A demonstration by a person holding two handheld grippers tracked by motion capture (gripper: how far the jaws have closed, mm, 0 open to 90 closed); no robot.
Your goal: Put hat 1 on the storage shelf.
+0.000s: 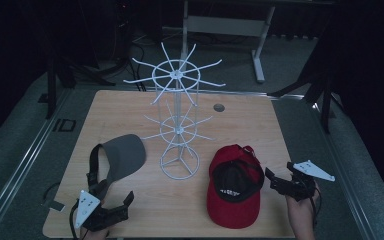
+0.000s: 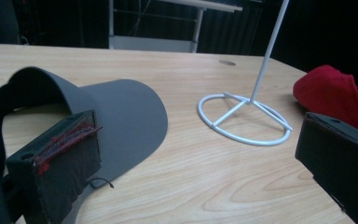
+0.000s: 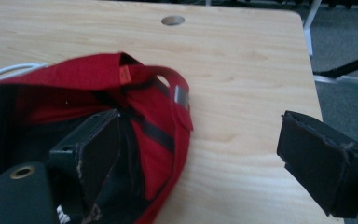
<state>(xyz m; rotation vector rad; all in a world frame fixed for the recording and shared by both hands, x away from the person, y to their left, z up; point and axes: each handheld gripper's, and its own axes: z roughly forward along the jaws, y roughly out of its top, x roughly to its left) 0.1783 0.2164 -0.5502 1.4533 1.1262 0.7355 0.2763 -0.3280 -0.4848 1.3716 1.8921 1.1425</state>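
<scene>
Red cap [image 1: 234,186] lies upside down on the table [image 1: 130,105], toward the front right corner, opening facing up. Grey visor [image 1: 122,155] sits near the front left edge. White wire rack [image 1: 178,115] stands mid-table between them.

Right gripper [image 1: 275,181] just beside the cap's right rim, jaws spread wide, nothing held. In the right gripper view one jaw hangs over the cap's dark lining, the other over bare wood; the strap [image 3: 168,84] with its metal buckle [image 3: 181,94] arches between. Left gripper [image 1: 115,207] at the front left edge, jaws released, empty, visor just ahead of it.

Risks, as judged: a pinch on soft cloth alone may let the cap fold and sag on the lift; catching the strap would tip it. A swing toward the rack could snag the thin prongs and topple the light stand.

The high view gives the rack's two tiers of hooks. The left gripper view has just its ring base [image 2: 244,119] and pole, but adds red lint on a jaw pad.
</scene>
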